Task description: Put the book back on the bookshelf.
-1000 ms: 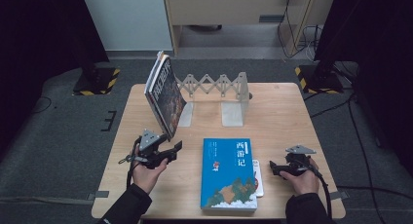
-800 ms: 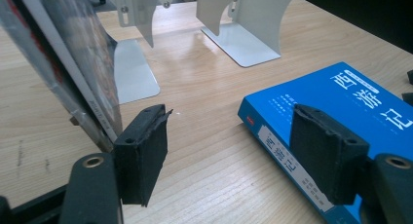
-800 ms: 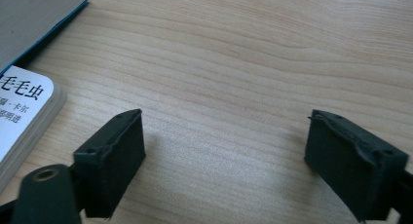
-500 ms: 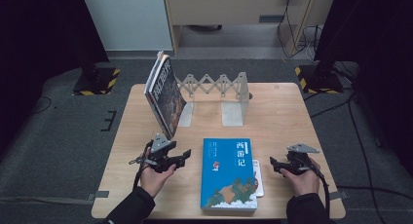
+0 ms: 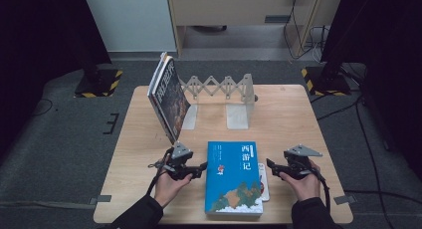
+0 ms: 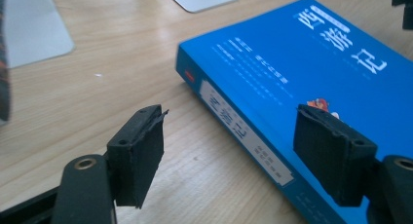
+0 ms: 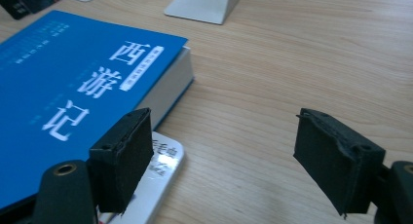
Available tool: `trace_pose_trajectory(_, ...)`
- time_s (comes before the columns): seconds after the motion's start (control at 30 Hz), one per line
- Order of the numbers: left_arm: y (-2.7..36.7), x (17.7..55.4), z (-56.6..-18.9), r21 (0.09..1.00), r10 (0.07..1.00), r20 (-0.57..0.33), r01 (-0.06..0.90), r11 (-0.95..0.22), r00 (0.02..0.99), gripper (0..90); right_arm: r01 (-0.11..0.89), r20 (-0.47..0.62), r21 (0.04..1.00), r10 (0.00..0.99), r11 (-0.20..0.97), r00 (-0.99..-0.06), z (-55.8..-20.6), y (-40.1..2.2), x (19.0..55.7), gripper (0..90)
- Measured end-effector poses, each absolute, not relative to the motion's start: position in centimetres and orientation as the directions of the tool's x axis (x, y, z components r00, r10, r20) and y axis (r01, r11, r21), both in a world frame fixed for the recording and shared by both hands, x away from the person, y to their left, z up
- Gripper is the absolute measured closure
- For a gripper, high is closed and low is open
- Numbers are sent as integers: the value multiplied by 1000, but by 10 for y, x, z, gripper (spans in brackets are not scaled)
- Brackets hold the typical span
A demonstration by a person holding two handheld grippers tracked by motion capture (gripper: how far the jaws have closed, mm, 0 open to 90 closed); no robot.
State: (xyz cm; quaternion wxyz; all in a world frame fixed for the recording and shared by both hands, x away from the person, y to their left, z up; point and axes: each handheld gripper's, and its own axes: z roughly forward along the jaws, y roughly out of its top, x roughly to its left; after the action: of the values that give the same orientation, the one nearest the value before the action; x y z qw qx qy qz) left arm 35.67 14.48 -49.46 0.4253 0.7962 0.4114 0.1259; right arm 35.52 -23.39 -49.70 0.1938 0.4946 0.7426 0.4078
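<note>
A blue book point(image 5: 234, 176) with white characters lies flat at the table's front middle, its spine to the left. My left gripper point(image 5: 200, 167) is low beside that spine and points at it. In the left gripper view the left gripper point(image 6: 231, 119) is open, with the spine of the blue book point(image 6: 302, 63) ahead between the jaws and untouched. My right gripper point(image 5: 271, 164) hovers just right of the book. In the right gripper view the right gripper point(image 7: 226, 119) is open; its jaws have just been closing, with nothing between them.
A thin white booklet point(image 7: 156, 170) sticks out from under the blue book's right side. A dark book point(image 5: 169, 97) leans against a metal accordion book rack point(image 5: 221, 87) at the back. The wooden table point(image 5: 298, 119) has bare wood to the right.
My left gripper has moved right and down, closer to the blue book's spine. The right gripper has lifted slightly beside the book.
</note>
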Motion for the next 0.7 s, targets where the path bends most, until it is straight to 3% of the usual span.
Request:
trace_pose_trajectory(0.2,133,358,-503,763,741,-168,561,-320,650,239,586,162,793,870,166,-466,-495,-222,354,230)
trace_pose_trajectory(0.4,128,361,-512,759,725,-264,601,-251,636,187,606,199,778,850,166,-488,-497,-211,353,246)
trace_pose_trajectory(0.7,126,365,-521,757,712,-328,624,-195,620,150,640,234,748,830,179,-506,-501,-200,354,265)
